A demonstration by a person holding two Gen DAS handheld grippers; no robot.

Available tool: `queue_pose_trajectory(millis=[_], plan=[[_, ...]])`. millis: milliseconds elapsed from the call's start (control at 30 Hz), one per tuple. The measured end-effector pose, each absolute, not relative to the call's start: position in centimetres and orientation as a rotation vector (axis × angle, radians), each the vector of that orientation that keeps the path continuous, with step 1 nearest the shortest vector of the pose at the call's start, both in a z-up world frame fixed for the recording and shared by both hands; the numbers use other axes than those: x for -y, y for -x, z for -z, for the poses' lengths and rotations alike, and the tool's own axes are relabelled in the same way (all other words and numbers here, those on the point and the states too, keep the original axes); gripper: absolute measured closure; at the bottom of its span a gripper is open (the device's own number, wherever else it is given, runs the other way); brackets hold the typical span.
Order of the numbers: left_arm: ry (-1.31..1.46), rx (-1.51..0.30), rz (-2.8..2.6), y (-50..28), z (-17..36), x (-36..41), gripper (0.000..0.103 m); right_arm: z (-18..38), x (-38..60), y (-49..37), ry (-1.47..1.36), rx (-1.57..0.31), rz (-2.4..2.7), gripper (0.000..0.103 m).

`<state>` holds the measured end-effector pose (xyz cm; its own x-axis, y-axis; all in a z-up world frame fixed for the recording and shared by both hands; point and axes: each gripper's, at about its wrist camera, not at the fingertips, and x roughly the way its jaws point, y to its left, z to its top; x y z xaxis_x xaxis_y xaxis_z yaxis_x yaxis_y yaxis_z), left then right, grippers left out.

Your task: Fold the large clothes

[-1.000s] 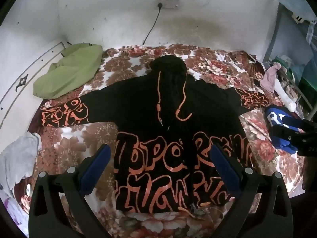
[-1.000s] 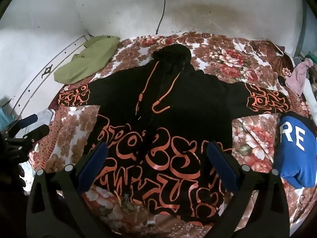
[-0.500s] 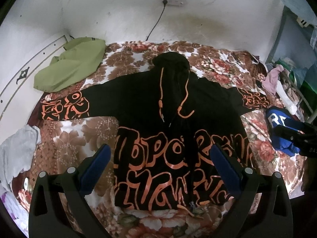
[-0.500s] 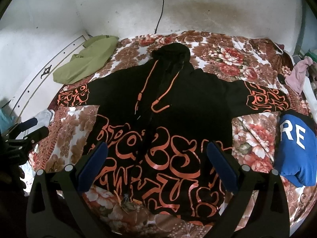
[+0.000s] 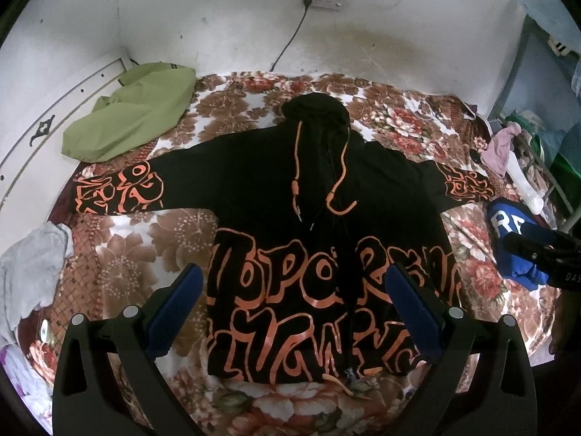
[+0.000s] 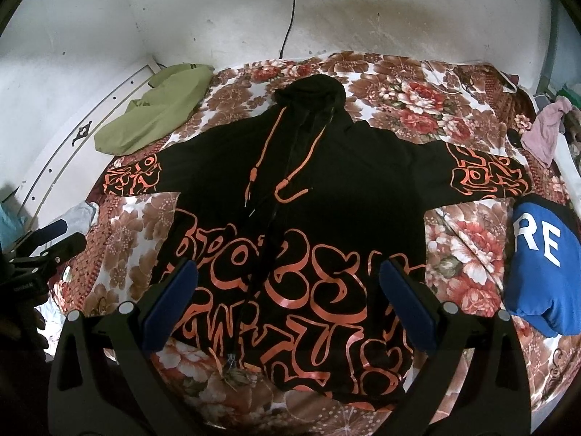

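A large black hoodie (image 5: 319, 196) (image 6: 326, 181) with orange lettering lies flat, front up, on the floral bedspread (image 5: 174, 232) (image 6: 403, 98). Both sleeves are spread out to the sides and the hood points at the far wall. My left gripper (image 5: 294, 283) hangs open above the hoodie's lower half, holding nothing. My right gripper (image 6: 290, 276) is open too, above the hem area. In the left wrist view the right gripper (image 5: 541, 250) shows at the right edge. The left gripper (image 6: 54, 243) appears at the left edge of the right wrist view.
A green garment (image 5: 134, 112) (image 6: 156, 112) lies at the bed's far left corner. A folded blue top (image 6: 544, 258) (image 5: 508, 225) with white letters sits by the right sleeve. Grey cloth (image 5: 29, 272) is at the left edge, pink cloth (image 6: 544, 134) at the right. A wall cable (image 6: 288, 25) hangs behind.
Both cameras have tilted up and drawn back slightly, so the hoodie sits lower in view and more wall shows. The hoodie has not moved. Both grippers stay open.
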<state>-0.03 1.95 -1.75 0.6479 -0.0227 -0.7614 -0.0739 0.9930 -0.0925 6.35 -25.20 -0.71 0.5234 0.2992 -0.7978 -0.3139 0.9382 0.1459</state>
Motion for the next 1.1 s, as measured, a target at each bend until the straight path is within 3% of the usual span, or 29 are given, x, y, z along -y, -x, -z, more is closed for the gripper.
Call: queue_pose_trajectory(millis=[767,1100], plan=[[0.11,-0.882,-0.098,0.7,2.0,-3.0,0.005,0.6,25.2,-6.3,0.021,-0.956,-0.364,0.004],[0.086,-0.846,-0.196,0.8,-3.5,-4.4,0.005,-2.2,23.7,-4.4,0.079,-0.927,-0.437,0.004]])
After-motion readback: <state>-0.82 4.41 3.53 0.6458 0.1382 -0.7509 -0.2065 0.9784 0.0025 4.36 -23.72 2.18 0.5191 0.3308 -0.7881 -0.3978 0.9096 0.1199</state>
